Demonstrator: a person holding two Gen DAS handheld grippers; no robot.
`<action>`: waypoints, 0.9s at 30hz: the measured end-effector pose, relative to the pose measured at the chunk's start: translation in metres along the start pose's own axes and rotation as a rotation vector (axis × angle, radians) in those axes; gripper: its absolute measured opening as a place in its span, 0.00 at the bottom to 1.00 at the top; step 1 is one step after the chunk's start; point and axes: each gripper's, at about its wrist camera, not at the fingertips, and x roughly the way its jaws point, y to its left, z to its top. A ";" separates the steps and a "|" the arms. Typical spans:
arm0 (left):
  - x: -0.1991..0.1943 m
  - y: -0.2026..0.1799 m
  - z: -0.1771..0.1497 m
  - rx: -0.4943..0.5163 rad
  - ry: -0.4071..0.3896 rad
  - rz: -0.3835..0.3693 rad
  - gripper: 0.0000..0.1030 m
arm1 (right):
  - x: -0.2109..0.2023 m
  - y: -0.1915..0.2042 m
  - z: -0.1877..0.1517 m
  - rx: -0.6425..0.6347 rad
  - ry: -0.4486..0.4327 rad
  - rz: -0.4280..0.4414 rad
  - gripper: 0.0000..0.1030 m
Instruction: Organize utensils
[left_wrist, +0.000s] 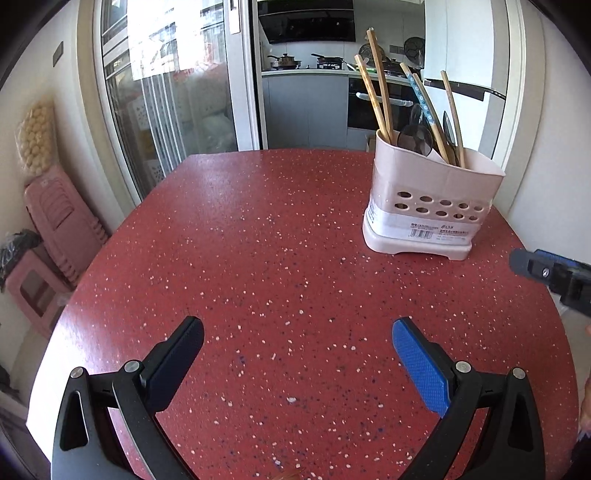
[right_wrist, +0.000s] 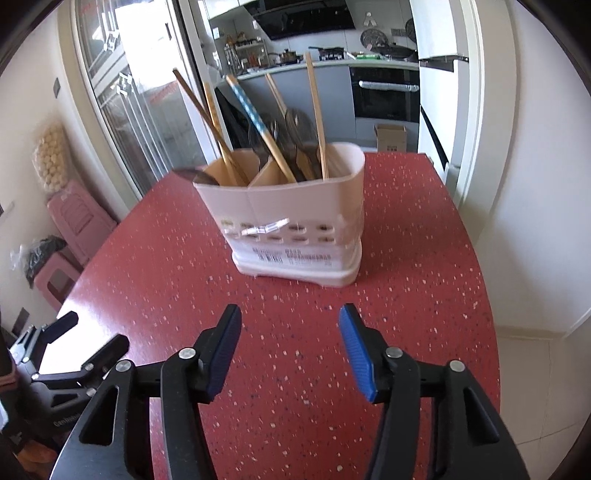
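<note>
Over the red speckled surface (left_wrist: 280, 236), left gripper (left_wrist: 297, 341) and right gripper (right_wrist: 290, 338) both hang spread with nothing between them, pink holder (right_wrist: 295, 218) with chopsticks (right_wrist: 317, 114) and spoons upright beyond.

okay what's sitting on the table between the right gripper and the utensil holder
Nothing: in the right wrist view, only bare red speckled table lies between the open right gripper and the utensil holder.
</note>
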 end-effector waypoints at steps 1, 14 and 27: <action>0.000 -0.001 -0.002 0.002 0.003 0.001 1.00 | 0.001 0.000 -0.001 -0.003 0.007 -0.006 0.60; -0.007 -0.004 -0.013 0.023 0.010 -0.022 1.00 | -0.007 -0.004 -0.024 0.029 0.012 -0.081 0.76; -0.010 0.000 -0.029 0.014 0.029 -0.030 1.00 | -0.005 -0.001 -0.045 0.047 0.049 -0.116 0.88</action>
